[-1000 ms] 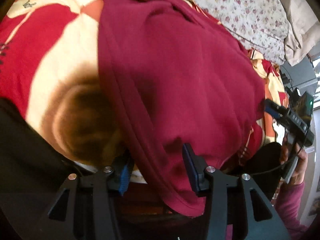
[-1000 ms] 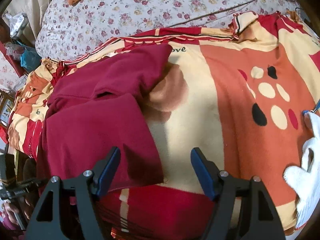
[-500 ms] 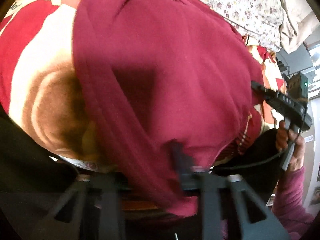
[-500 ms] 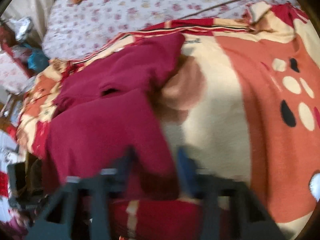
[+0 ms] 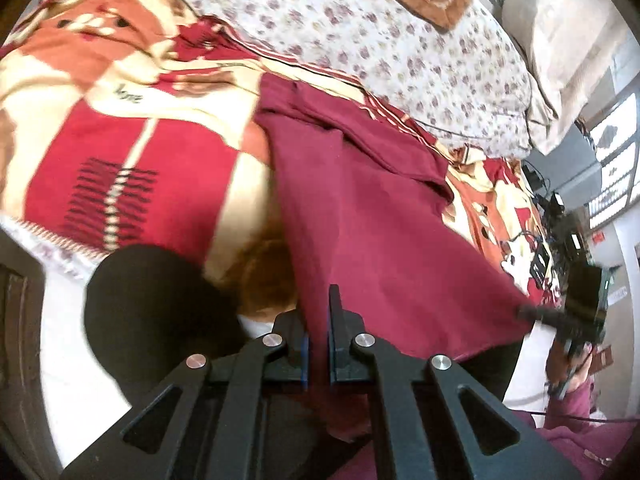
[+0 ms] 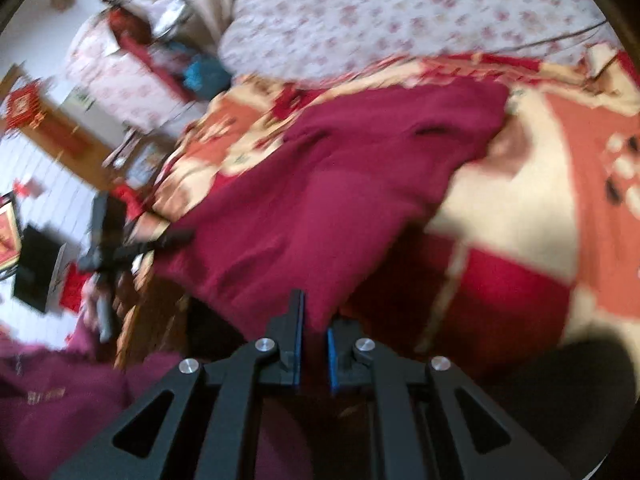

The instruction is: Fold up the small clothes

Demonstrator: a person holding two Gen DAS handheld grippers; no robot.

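A maroon garment (image 5: 384,216) is pinched at its near hem by both handheld tools, stretched up off a bed: the left gripper (image 5: 318,336) has its jaws clenched on one corner of the cloth, and the right gripper (image 6: 314,340) is likewise clamped on the opposite corner, fabric running straight out from between each pair of fingers. Beyond the fingertips the garment slopes down to lie on a patterned blanket (image 5: 132,148) of red, orange and cream blocks, its far end, apparently the collar and sleeves, resting flat. The step in hand looks to be carrying the hem forward over the body of the garment; done well, that likely means keeping both corners level and the hem taut between them, moving the two tools at an even pace, and laying the edge down square before letting go, since slack on either side would probably crease or skew the fold. Past the blanket lies a floral quilt (image 5: 400,40); to the right of the left tool's fingers sit blurred dark electronics (image 5: 560,248), and to the left of the right tool's fingers a cluttered, blurred room corner with red decorations (image 6: 24,108).
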